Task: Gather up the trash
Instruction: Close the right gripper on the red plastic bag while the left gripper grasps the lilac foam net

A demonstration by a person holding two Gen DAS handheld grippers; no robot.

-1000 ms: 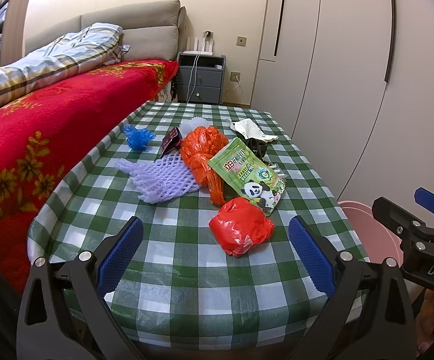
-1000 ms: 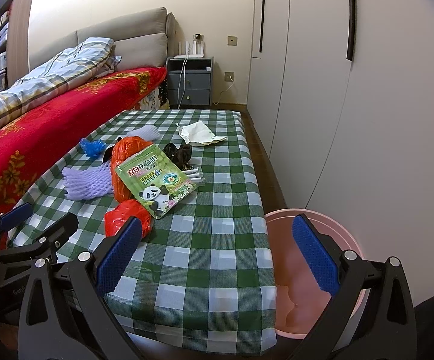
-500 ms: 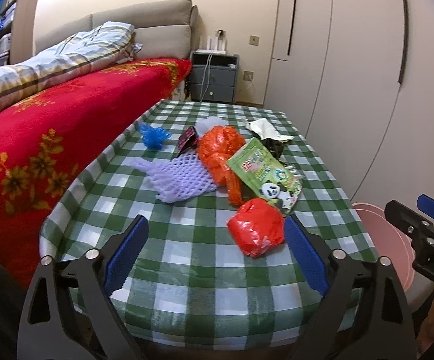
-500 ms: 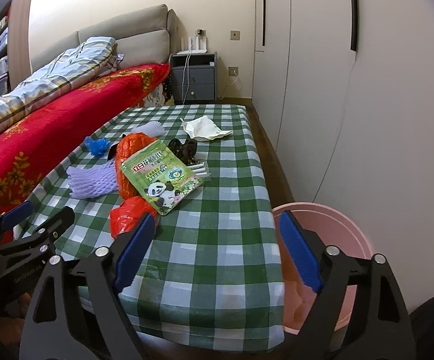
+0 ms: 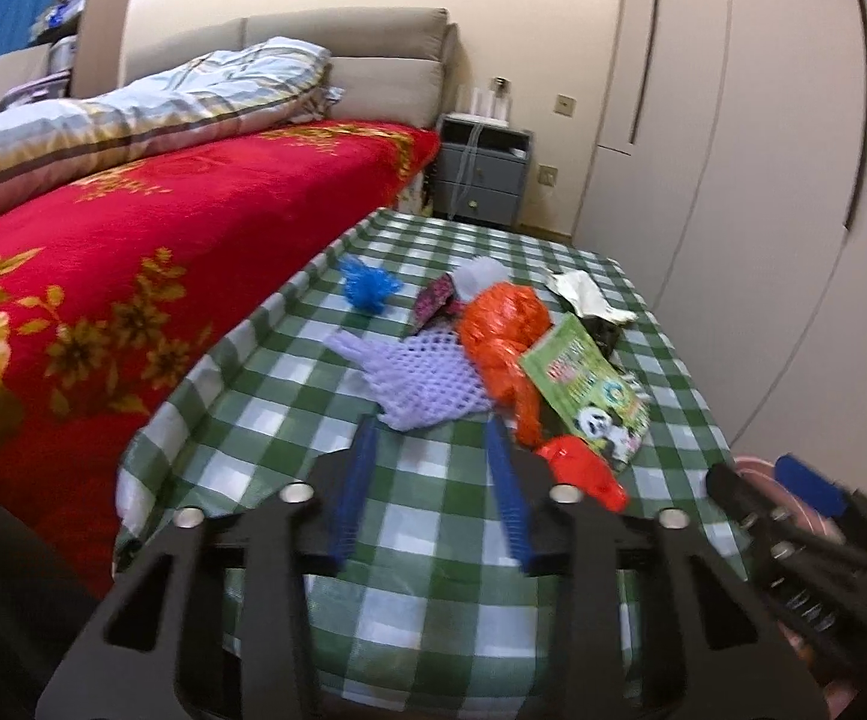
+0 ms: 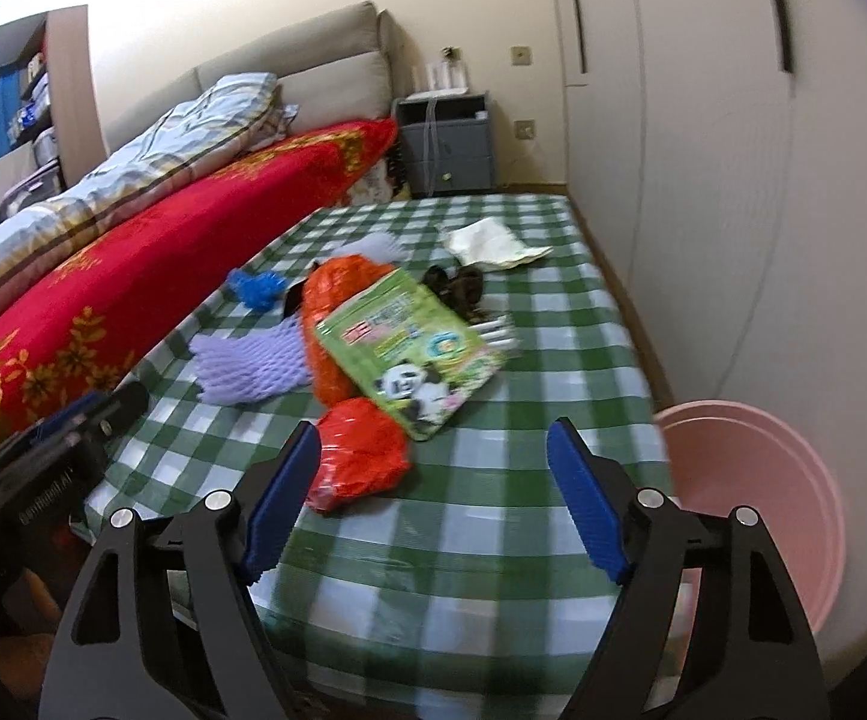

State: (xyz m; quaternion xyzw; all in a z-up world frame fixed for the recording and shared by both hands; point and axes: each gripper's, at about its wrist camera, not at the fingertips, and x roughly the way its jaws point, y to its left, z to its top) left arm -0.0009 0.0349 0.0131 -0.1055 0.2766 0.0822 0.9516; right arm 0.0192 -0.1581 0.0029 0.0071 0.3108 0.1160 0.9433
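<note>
Trash lies on a green checked table: a crumpled red bag nearest me, a green panda packet, an orange bag, a purple foam net, a blue scrap and white paper. My right gripper is open and empty above the table's near edge, with the red bag just inside its left finger. My left gripper is open with a narrower gap and empty, low over the table in front of the purple net; the red bag is to its right.
A pink bucket stands on the floor to the right of the table. A bed with a red blanket runs along the left. A grey nightstand is at the back, wardrobe doors on the right.
Both grippers have moved forward and tilted toward the table. The left jaws have narrowed from wide open. The right gripper has come closer to the red bag.
</note>
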